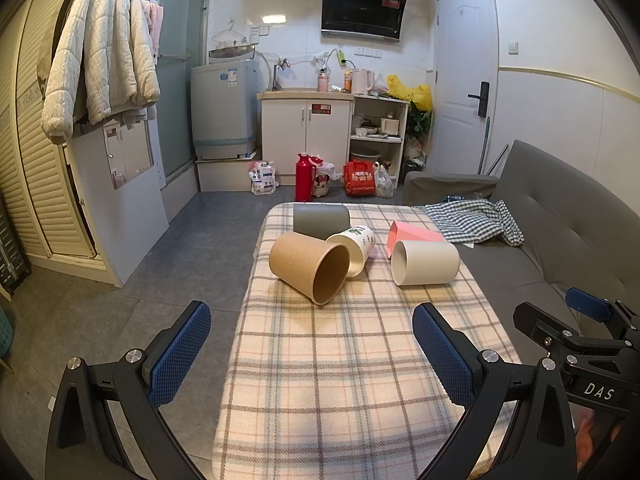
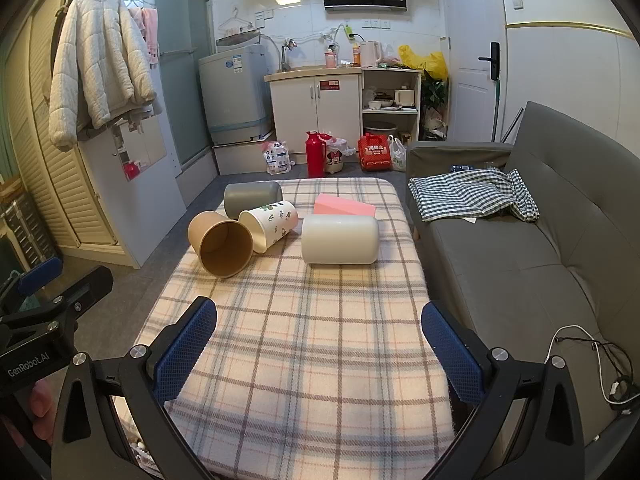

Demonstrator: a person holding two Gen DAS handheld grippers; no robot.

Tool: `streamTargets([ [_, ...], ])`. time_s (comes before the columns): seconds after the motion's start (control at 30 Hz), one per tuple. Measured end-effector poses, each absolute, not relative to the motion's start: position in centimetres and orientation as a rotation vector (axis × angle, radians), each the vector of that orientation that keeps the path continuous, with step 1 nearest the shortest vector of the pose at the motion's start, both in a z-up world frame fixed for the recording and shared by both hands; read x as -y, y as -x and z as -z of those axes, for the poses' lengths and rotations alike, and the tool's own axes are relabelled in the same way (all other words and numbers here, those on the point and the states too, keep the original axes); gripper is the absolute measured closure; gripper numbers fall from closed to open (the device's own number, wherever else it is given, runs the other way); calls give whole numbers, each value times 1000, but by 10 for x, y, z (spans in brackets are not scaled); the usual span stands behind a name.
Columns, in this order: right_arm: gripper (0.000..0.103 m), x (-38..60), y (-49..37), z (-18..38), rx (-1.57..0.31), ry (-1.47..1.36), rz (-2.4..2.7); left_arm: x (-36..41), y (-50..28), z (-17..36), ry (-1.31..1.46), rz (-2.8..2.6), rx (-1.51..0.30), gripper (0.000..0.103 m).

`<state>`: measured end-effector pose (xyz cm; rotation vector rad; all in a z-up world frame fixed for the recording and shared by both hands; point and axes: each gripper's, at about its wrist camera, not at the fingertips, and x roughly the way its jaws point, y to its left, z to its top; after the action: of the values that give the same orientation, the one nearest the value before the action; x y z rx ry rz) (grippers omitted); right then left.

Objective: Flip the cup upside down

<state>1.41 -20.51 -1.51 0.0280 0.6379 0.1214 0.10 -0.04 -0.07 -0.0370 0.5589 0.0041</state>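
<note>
Several cups lie on their sides at the far end of a plaid-covered table (image 1: 340,360) (image 2: 312,340): a brown paper cup (image 1: 308,266) (image 2: 220,242), a white cup with a leaf print (image 1: 354,246) (image 2: 270,224), a grey cup (image 1: 320,220) (image 2: 252,198) and a plain white cup (image 1: 424,262) (image 2: 340,240). My left gripper (image 1: 312,344) is open and empty, well short of the cups. My right gripper (image 2: 320,340) is open and empty too, over the near half of the table.
A pink box (image 1: 412,236) (image 2: 344,208) lies behind the white cup. A grey sofa (image 2: 540,240) with a checked cloth (image 2: 472,196) runs along the table's right side. A red flask (image 2: 315,154) and bags stand on the floor beyond. The right gripper's body shows in the left wrist view (image 1: 580,332).
</note>
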Motion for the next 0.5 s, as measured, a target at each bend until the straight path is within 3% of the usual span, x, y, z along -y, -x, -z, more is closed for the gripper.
streamTargets([
  [0.5, 0, 206, -14, 15, -639, -28, -122, 0, -1, 1, 38, -5, -560, 0],
])
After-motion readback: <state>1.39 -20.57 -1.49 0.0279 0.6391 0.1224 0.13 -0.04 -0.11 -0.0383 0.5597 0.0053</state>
